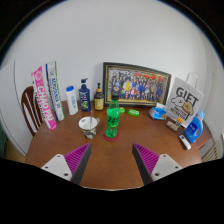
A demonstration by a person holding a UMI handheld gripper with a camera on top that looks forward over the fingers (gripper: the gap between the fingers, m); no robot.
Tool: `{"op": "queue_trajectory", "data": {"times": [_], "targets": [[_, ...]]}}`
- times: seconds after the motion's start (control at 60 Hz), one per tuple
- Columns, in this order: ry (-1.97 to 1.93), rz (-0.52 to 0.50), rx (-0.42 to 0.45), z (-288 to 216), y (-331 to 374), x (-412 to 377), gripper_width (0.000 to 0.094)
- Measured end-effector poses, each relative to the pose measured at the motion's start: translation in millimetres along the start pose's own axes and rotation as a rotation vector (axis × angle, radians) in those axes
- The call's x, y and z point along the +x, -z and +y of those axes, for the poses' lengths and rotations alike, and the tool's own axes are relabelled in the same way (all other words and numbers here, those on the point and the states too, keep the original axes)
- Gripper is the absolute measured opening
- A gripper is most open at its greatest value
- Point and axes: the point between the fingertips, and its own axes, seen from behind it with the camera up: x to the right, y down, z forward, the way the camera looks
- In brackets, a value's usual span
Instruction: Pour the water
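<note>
Jaws wide, nothing held; green bottle straight ahead on the table.

My gripper point(112, 160) hangs above the near edge of the wooden table point(115, 150), fingers spread well apart, pads point(76, 157) bare. The green bottle point(113, 119) stands upright beyond my fingers, roughly midway between them. A small glass point(89, 126) sits just beside it, to its left. Behind them, a framed photo point(136, 86) leans on the wall. A blue bottle point(195, 127) stands far right, a chair point(31, 108) far left.
</note>
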Motion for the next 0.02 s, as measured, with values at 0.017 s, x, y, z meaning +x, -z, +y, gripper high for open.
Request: {"op": "queue_trajectory", "data": {"times": [0.017], "targets": [[0.0, 0.002, -0.001, -0.1, 0.5, -0.4, 0.0855]]}}
